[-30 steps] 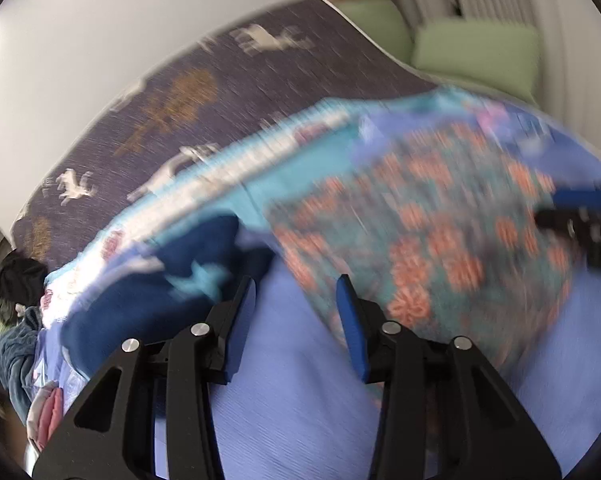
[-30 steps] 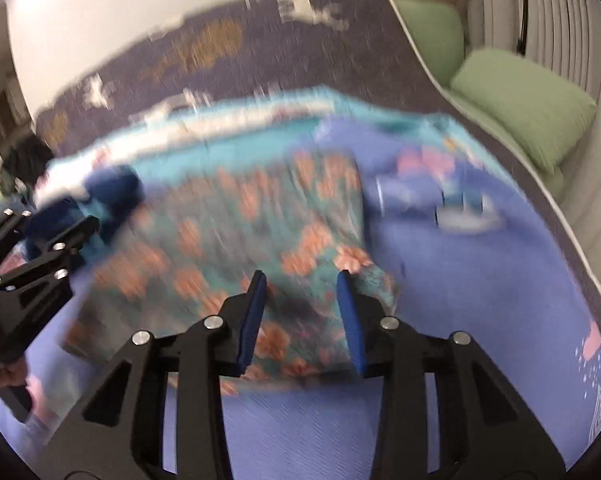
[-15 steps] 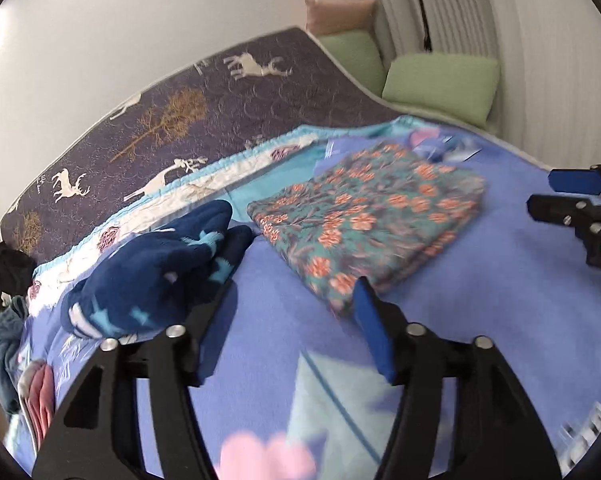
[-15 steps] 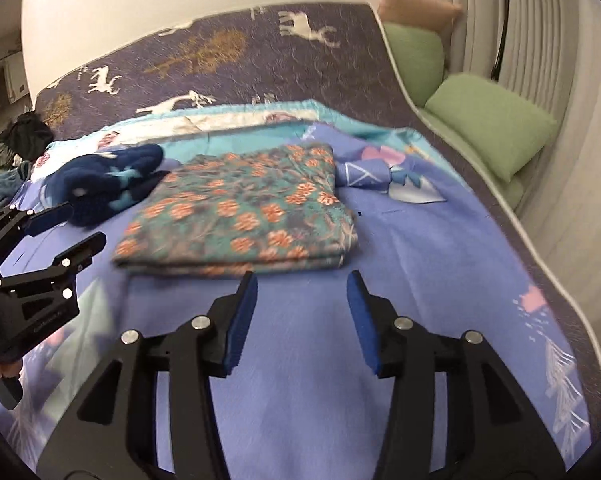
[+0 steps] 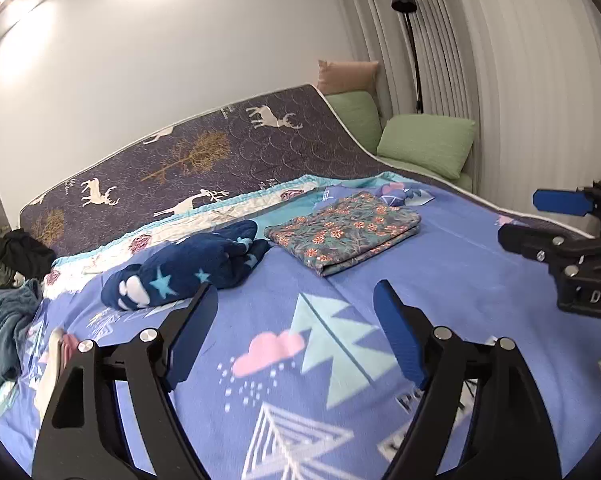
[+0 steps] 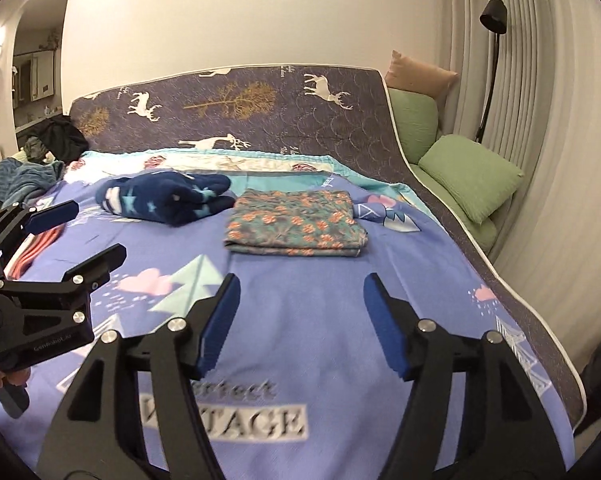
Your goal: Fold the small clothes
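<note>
A folded teal garment with orange flowers (image 5: 343, 233) (image 6: 296, 225) lies flat on the blue patterned blanket (image 5: 292, 344) (image 6: 300, 312) on the bed. A dark blue fleece garment with light stars (image 5: 188, 264) (image 6: 166, 197) lies bunched to its left. My left gripper (image 5: 294, 304) is open and empty, held above the blanket well short of both garments; it also shows at the left of the right wrist view (image 6: 88, 232). My right gripper (image 6: 300, 292) is open and empty, also back from the folded garment; it shows at the right of the left wrist view (image 5: 540, 220).
A raised mattress with a deer print (image 6: 236, 108) stands behind the blanket. Green cushions (image 6: 472, 176) and a floor lamp (image 6: 492, 40) are at the right by the curtains. A pile of dark and teal clothes (image 5: 8, 280) lies at the bed's left edge, with striped fabric (image 6: 32, 252) nearby.
Both grippers have pulled back and up from the floral garment and opened wider. The garment now lies folded flat and still on the blanket.
</note>
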Demonstrator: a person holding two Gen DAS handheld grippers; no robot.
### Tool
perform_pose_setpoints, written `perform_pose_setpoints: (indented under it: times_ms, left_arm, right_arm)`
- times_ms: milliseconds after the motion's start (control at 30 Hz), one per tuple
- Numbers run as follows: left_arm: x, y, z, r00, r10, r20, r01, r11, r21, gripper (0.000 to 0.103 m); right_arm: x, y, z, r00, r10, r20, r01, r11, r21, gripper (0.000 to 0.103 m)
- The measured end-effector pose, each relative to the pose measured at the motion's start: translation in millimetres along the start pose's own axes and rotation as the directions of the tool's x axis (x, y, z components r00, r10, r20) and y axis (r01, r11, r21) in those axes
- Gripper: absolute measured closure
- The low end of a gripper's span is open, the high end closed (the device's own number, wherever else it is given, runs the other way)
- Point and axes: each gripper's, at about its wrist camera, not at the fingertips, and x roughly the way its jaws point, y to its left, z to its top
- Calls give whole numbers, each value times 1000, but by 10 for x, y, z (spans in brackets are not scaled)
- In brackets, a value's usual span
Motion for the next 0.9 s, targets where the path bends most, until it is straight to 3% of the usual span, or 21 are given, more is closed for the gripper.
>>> perform_pose_setpoints:
  times_ms: [133,200,267,433,600,900]
  left_arm:
    - [-350,63,-136,1000,3,16,-3,999,-46,20]
    - [-576,123,-230,999,11,43,-7,996,-85,9]
    - [-788,182,-332,997,3,71,6,992,-124,5]
    - [-1135,252,-498,996,23,82,-8,984,-177,2]
    - [-1316,202,-551,996,46,81,-33,987,-155,2]
    - [-1434,115,-623,996,45,75,-35,989,-140,2]
  right_arm:
    - [-265,125,-153,1000,-11,-25,12,1000,18,29]
    - [-352,179,-243,998,-21,-53,22,1000,22,24]
    - [-460,223,-328,998,-7,-56,10,999,40,20]
    - [-681,367,-514,998,2,-66,2,998,65,14]
    - [-820,440,-571,998,-26,-49,29,998,52,8]
    - [-959,478,-653,998,-31,-48,33,999,41,8]
